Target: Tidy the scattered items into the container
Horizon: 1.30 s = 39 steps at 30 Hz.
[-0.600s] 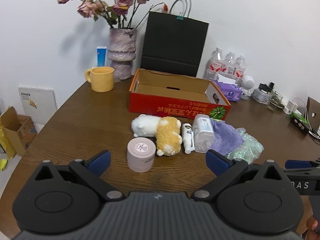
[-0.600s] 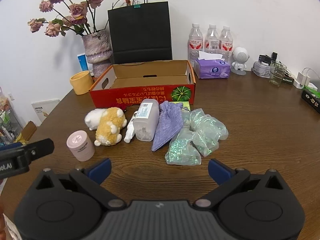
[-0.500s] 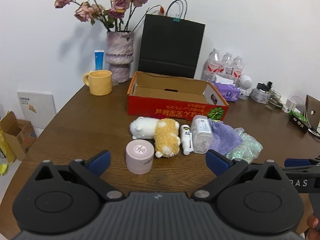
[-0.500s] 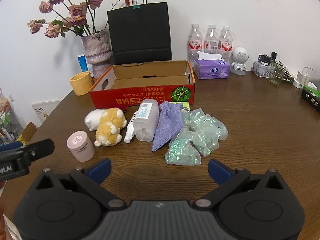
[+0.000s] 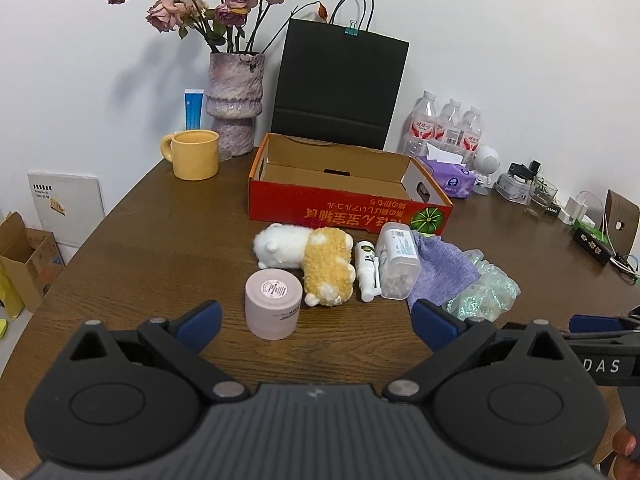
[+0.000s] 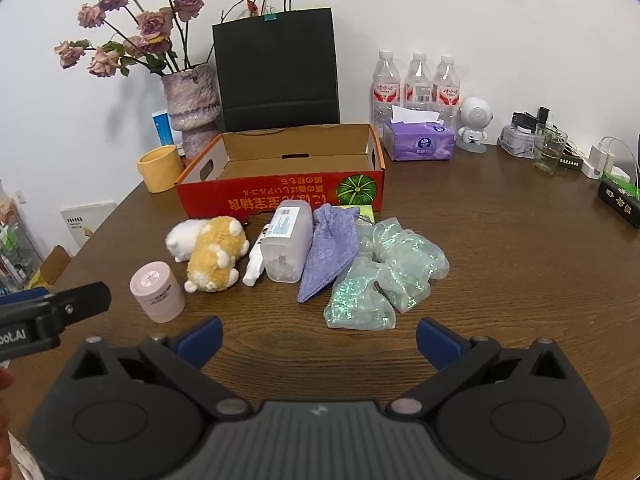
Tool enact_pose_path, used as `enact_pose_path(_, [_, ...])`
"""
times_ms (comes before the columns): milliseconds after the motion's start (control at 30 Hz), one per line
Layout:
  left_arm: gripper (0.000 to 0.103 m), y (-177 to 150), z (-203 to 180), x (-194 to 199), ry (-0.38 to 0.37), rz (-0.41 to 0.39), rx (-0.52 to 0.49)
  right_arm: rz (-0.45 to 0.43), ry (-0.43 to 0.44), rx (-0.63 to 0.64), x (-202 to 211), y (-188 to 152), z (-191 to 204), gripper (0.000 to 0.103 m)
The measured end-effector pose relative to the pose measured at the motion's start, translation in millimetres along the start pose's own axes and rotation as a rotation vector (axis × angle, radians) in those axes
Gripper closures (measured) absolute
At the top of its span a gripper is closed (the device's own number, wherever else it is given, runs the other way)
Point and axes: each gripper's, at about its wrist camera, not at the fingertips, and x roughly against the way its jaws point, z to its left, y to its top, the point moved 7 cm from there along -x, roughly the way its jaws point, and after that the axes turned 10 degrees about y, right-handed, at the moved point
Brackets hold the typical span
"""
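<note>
Grippers, left [image 5: 316, 322] and right [image 6: 318, 334], both spread wide and empty above scattered items before cardboard box [image 6: 280, 168]

A home room: flower vase [image 5: 236, 100], mug [image 5: 194, 154] and tissue pack [image 6: 420, 141] crowd a wooden table [image 6: 520, 260].

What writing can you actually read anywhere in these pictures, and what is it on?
"DAS": end of a longer word, on the right gripper body, rest out of view.
"oot.AI": cut off at the frame edge, on the left gripper body.
Red box: yellow East Asian characters, upside down, unreadable to me.
Pink jar, clear container, water bottles, tissue pack: too small or blurred.
</note>
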Motion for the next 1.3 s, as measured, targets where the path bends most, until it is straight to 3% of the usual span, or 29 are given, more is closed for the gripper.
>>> enact_pose_path(1300, [0.0, -7.1, -3.3, 1.0, -0.016, -0.004, -0.004, -0.008, 0.001, 0.008, 4.1, -2.3, 0.2, 0.0])
